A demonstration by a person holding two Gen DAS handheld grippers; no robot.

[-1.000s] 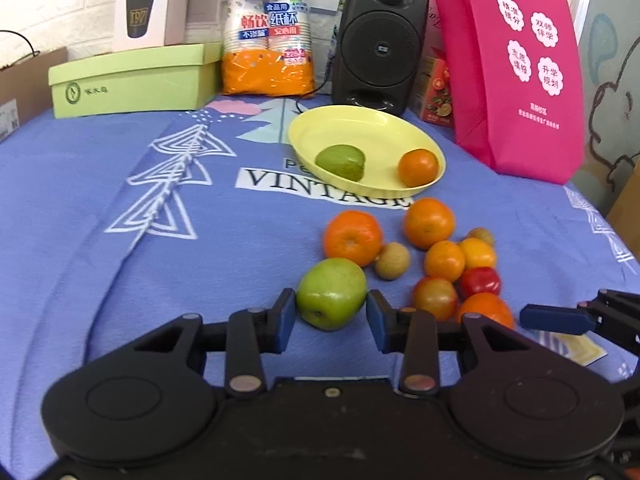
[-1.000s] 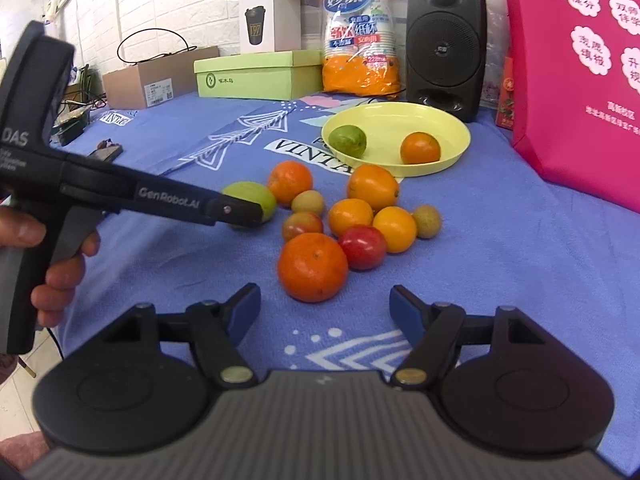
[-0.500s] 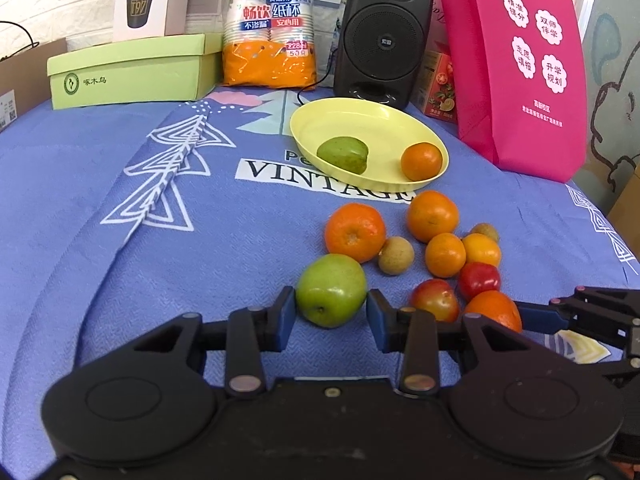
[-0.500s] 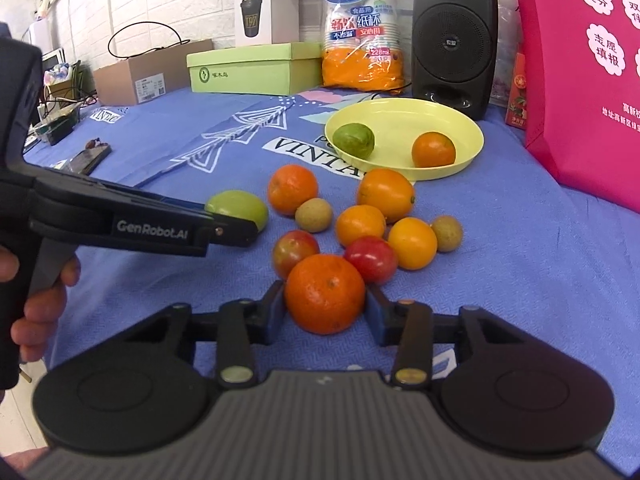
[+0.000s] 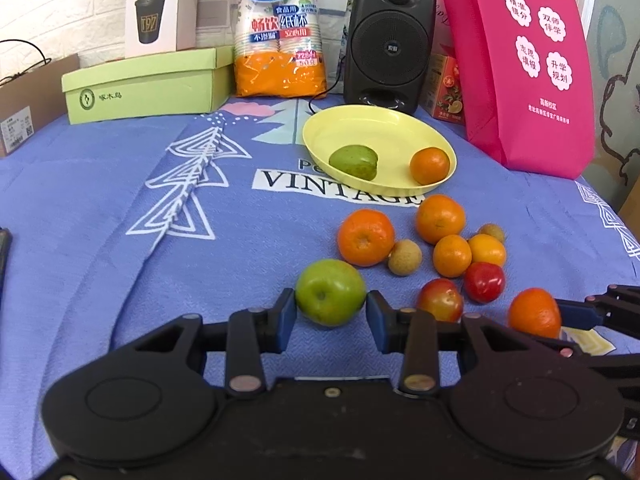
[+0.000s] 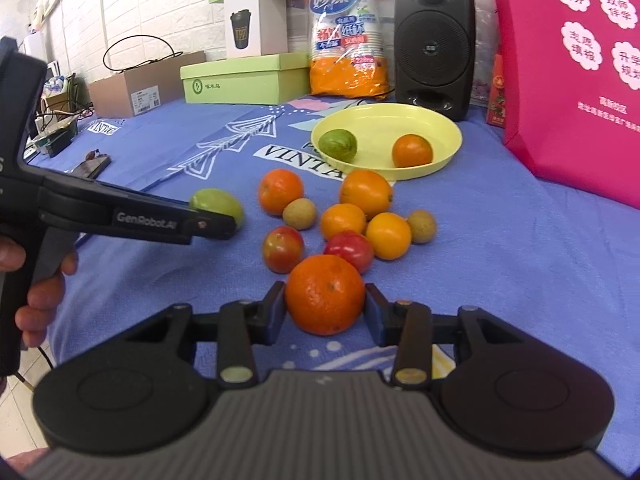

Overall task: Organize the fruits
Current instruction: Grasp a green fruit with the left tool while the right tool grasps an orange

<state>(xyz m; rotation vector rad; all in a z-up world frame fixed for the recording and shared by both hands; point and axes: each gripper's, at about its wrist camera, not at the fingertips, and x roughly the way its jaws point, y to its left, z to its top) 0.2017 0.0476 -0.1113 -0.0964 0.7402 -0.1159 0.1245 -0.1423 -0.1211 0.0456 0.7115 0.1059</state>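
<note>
My left gripper is shut on a green apple, held just above the blue cloth. My right gripper is shut on a large orange; it also shows in the left wrist view. A yellow plate farther back holds a green fruit and a small orange. Several oranges, red fruits and small brown fruits lie in a cluster between the plate and the grippers.
A black speaker, an orange pack of paper cups, a green box and a pink bag stand along the back. The blue cloth stretches to the left.
My right gripper moved forward and shut on the large orange, then lifted it slightly. My left gripper kept its hold on the green apple and rose a little.
</note>
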